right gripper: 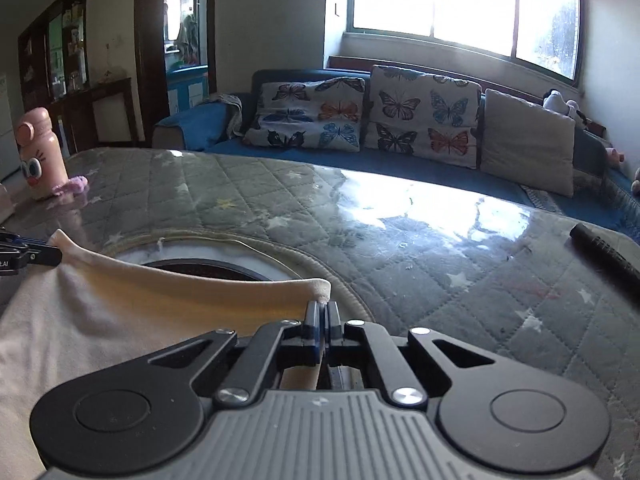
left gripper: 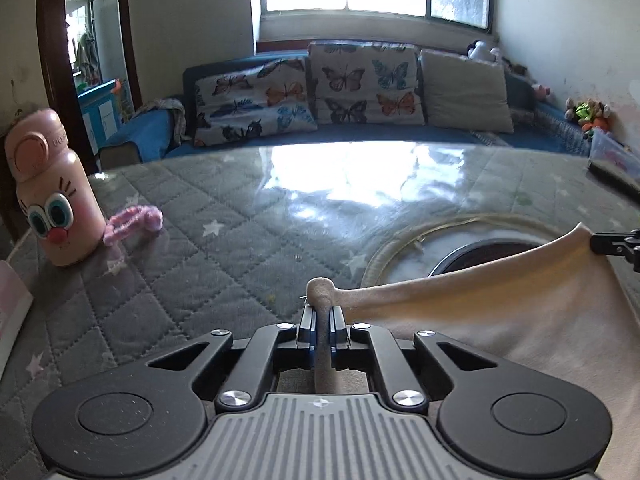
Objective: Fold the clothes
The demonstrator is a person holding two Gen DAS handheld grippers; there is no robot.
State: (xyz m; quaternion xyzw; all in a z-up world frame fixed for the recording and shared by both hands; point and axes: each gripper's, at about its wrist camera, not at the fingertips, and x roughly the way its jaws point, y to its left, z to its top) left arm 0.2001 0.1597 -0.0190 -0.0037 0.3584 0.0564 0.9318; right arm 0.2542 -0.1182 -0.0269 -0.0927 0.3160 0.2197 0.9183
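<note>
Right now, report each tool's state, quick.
Left tool: closed on a corner of the cloth.
Right tool: closed on another corner of it.

Item: cream garment [left gripper: 500,312], soft knit. You hold its top edge stretched between your two tools, one corner pinched in each; the body hangs below them.

I see matt, soft beige cloth [left gripper: 500,312] pinched in my left gripper [left gripper: 321,316] and right gripper [right gripper: 322,314], both matt black plastic with shiny metal screws, over a quilted grey table cover [left gripper: 192,248] under glossy clear film, where a smooth pink plastic bottle [left gripper: 48,188] stands.
</note>
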